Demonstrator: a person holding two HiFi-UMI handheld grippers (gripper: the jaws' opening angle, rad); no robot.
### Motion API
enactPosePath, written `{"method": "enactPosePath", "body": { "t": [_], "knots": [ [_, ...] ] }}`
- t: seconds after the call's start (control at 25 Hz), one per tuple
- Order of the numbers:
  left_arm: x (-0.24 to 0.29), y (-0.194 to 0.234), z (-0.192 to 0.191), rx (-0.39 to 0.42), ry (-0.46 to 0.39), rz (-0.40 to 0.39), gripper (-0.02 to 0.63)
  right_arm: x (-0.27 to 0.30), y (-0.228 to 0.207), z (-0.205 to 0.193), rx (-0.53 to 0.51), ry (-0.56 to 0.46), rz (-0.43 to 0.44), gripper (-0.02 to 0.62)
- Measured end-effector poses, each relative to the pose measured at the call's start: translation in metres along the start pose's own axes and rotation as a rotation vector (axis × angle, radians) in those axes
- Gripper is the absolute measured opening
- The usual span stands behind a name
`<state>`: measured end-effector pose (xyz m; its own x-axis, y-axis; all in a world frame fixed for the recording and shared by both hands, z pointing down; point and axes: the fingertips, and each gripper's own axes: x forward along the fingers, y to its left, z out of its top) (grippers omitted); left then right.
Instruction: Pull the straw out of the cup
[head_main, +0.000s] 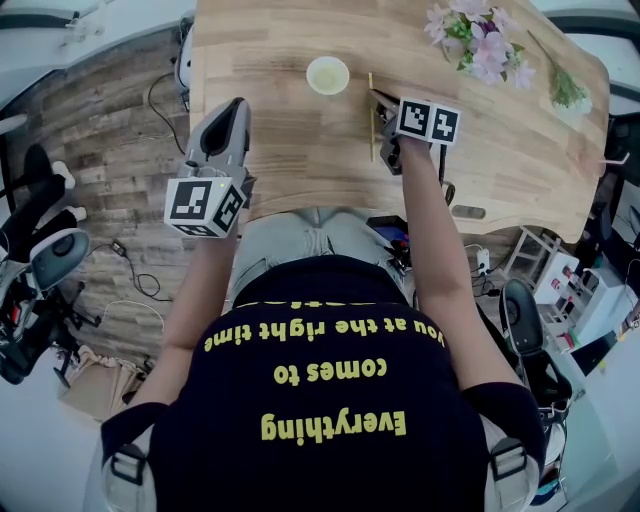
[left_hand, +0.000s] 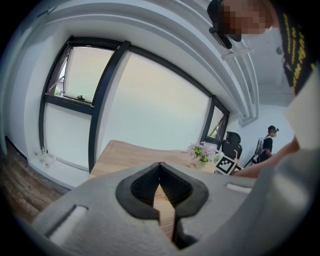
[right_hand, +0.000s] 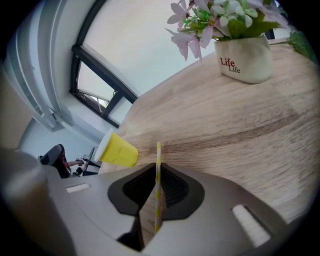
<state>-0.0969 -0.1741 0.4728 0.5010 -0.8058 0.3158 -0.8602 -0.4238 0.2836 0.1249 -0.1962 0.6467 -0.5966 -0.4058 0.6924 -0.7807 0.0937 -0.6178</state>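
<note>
Tongs first, from the left: the left gripper (head_main: 234, 104) hovers over the near left edge of the wooden table (head_main: 290, 170), pointing away from the person. Its own view shows the two dark pads pressed together at the tips with nothing between them, only bare wood showing through the slit below. Further right and farther from the person, the yellow paper cup (head_main: 328, 75) stands upright on the table with its white-lined mouth open and nothing in it. Right of the cup, and clear of it, is the straw (right_hand: 158, 165), thin and striped yellow and white. In the head view it runs as a straight line away from the person, just beside the dark fingers of the right gripper (right_hand: 156, 175). That gripper's own view shows the jaws drawn close on the straw, pinching it at the tips, with its far end sticking out beyond them over the wood. Whether that end touches the table I cannot tell. At the far right a white pot (right_hand: 243, 60) of pink flowers sits well apart from the cup.
</note>
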Motion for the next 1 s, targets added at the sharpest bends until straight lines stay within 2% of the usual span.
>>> {"method": "enactPosePath", "body": {
  "t": [0.28, 0.6, 1.0],
  "knots": [
    [-0.006, 0.006, -0.002, -0.003, 0.004, 0.02, 0.002, 0.0, 0.002, 0.001, -0.012, -0.004, 0.005, 0.055],
    [-0.011, 0.007, 0.0, 0.002, -0.004, 0.024, 0.002, -0.002, 0.005, 0.003, -0.032, -0.015, 0.011, 0.106],
    [-0.016, 0.004, 0.007, 0.008, -0.018, 0.02, 0.002, -0.02, 0.016, 0.021, -0.108, -0.111, -0.001, 0.041]
  ]
}}
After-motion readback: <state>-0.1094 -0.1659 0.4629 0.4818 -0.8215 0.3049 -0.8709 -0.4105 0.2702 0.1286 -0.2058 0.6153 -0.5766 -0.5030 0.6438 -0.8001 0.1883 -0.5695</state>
